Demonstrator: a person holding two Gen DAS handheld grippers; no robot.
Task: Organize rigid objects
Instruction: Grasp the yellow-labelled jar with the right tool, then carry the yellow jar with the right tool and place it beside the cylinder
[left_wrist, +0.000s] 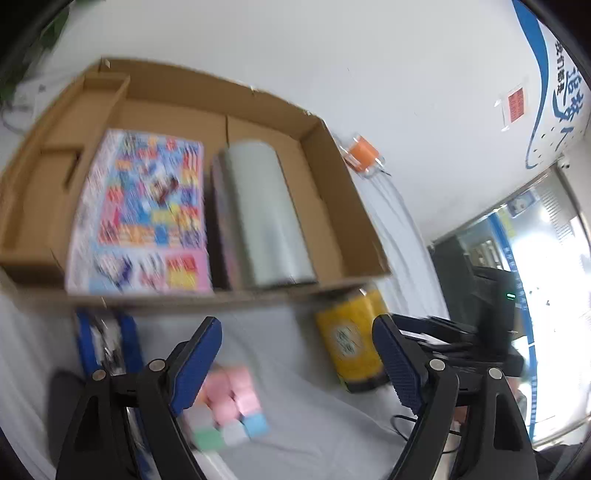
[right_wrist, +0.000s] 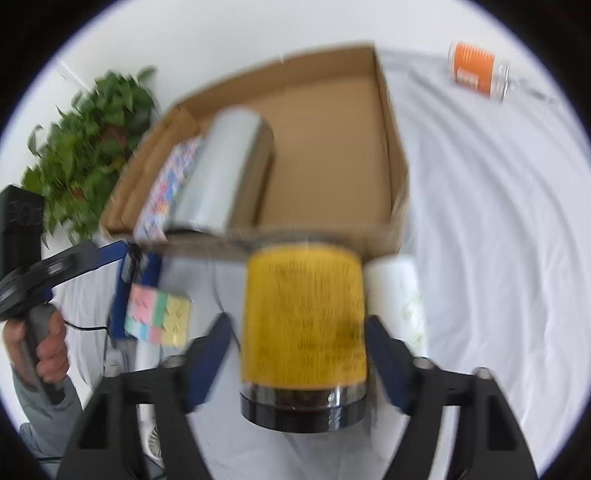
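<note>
My right gripper (right_wrist: 299, 339) sits with its jaws spread wide around the yellow canister (right_wrist: 304, 325), one on each side of its body; the right one looks at or very near the wall, the left one shows a gap, so I judge it bracketed but not yet clamped, though blur keeps me from being sure. The canister stands upright on the white-clothed surface (right_wrist: 498, 240), its long axis vertical, chrome band at the bottom, just in front of the near wall of the cardboard box (right_wrist: 332, 155). A white cylinder (right_wrist: 397, 295) stands just beside it on the right.

The move ahead, as I read it, is up and forward over that near wall into the bare right half of the box. The left half already holds a colourful flat pack (left_wrist: 144, 210) and a silver cylinder (left_wrist: 266, 214) lying on its side, long axis running front to back.

My left gripper (left_wrist: 299, 365) hangs open and empty above the surface, nearer the pastel cube (left_wrist: 232, 406) than the canister (left_wrist: 349, 343).

The left wrist view shows the box contents clearly. Only the right wrist view shows the white cylinder, the orange jar (right_wrist: 478, 72) lying near the far right corner in full, and the plant (right_wrist: 88, 147) behind the box.
</note>
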